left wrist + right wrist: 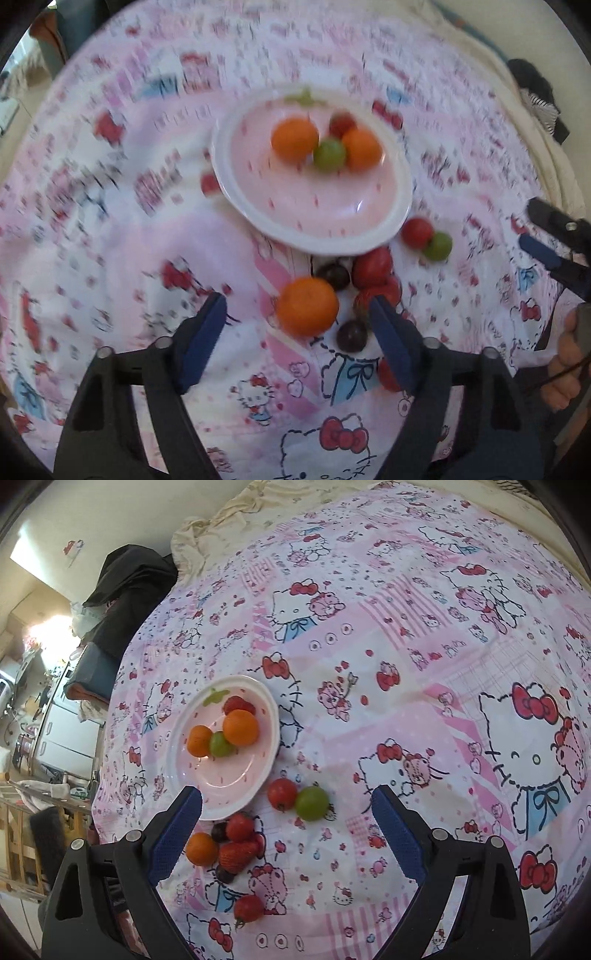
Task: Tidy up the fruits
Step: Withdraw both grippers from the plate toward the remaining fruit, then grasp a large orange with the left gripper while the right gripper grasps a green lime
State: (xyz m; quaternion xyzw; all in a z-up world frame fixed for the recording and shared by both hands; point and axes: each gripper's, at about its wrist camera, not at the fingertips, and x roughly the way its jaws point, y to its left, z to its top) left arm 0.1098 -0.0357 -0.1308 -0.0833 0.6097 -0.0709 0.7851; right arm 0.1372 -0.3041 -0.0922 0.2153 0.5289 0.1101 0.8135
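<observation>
Pink-and-white cartoon-cat printed bedsheet (406, 657) covers the work surface; a crumpled cream cloth (229, 520) and a dark garment (125, 587) lie at its far edge.

Item 1: round white-rimmed pink plastic plate (236, 801), (402, 206). Contents: two orange mandarins (240, 726), (198, 740), one green grape-like fruit (221, 744) touching both, one red strawberry (238, 703) behind them.

Item 2: loose fruit on the sheet just beside the plate's near rim. A red cherry tomato (282, 794) touching a green round fruit (312, 803). A cluster: orange mandarin (307, 307), (201, 848), dark purple grape (333, 276), red tomato (372, 266), red strawberry (238, 854), second dark grape (351, 335). One separate red tomato (248, 907) nearer the camera.

Item 3: left gripper (297, 325), black frame with blue pads, pointed steeply down. Jaws part open, straddling the loose mandarin and the second grape; neither pad touches the mandarin, the right pad stands against the strawberry cluster. Picture is motion-blurred.

Item 4: right gripper (286, 825), same build, jaws spread wide, nothing held; tomato-and-green pair lies between and beyond its fingertips. A hand (569, 365) grips its handle.
</observation>
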